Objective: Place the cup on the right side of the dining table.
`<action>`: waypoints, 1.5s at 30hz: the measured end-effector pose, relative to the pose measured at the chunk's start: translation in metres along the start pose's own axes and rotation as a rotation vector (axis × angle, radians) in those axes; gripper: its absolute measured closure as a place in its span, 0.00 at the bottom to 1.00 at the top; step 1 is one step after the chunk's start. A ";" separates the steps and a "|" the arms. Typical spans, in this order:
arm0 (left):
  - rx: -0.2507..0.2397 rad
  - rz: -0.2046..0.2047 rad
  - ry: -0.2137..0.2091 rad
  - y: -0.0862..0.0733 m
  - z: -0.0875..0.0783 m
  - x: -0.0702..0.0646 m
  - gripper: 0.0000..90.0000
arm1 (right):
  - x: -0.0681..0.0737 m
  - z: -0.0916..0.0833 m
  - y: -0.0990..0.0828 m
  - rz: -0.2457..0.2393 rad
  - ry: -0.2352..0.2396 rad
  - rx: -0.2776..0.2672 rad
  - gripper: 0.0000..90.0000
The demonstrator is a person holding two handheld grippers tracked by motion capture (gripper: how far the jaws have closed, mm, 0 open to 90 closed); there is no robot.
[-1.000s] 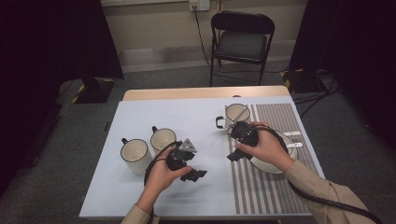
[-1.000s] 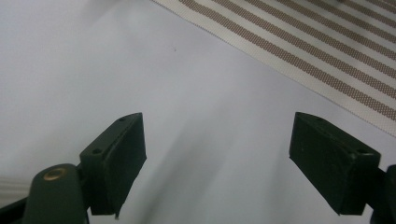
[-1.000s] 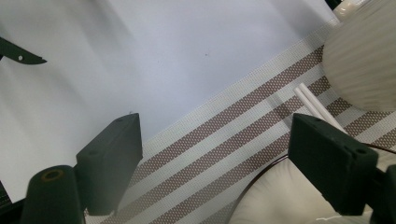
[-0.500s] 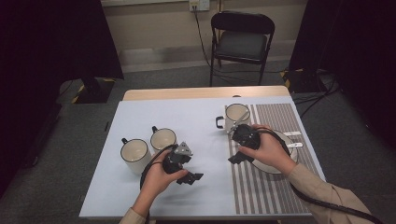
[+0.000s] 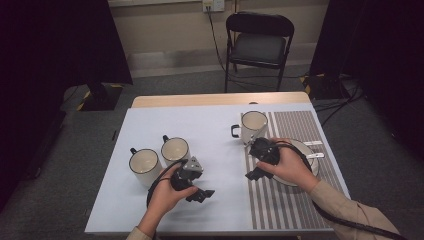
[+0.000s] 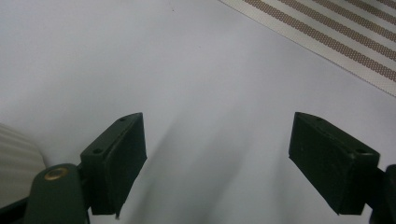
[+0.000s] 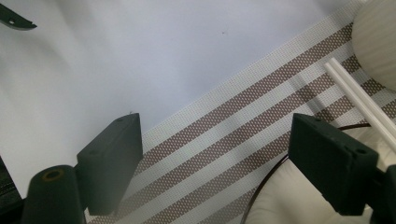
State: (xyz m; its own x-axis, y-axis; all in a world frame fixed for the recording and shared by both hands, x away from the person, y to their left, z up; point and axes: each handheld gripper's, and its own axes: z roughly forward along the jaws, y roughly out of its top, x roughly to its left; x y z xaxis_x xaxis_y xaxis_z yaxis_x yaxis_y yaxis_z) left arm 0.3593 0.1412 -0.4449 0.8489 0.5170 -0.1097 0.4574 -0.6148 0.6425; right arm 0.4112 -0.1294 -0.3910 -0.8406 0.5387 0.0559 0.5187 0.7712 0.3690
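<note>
Looking along the right gripper (image 7: 215, 163), jaws spread and empty, reveals white chopsticks (image 7: 359, 100) over the brown-striped placemat (image 7: 224, 130), while the left gripper (image 6: 217, 163) gapes above the bare pale-blue tabletop (image 6: 187, 70).

Dim room behind the counter
A black folding metal chair (image 5: 259, 46) stands on grey carpet floor (image 5: 165, 85) against the beige far wall (image 5: 165, 27), black curtains (image 5: 55, 45) left and right.

Cream mugs (image 5: 174, 149) with dark rims, brown-and-white striped placemat (image 5: 287, 200), pale blue tablecloth (image 5: 210, 127)

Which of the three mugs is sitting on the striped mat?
The mug farthest right, with its handle pointing left; it stands at the striped mat's far left corner. The other two mugs stand side by side on the plain tabletop.
</note>
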 end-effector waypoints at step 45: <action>0.004 -0.016 0.013 -0.028 -0.018 0.000 0.21 | 0.015 0.009 -0.028 -0.012 0.048 -0.007 0.19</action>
State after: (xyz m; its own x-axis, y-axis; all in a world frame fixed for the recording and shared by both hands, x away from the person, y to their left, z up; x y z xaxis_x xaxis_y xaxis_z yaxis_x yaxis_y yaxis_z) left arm 0.3419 0.1691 -0.4496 0.8381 0.5343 -0.1099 0.4719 -0.6091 0.6374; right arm 0.3856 -0.1398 -0.4091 -0.8533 0.5126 0.0956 0.5076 0.7748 0.3769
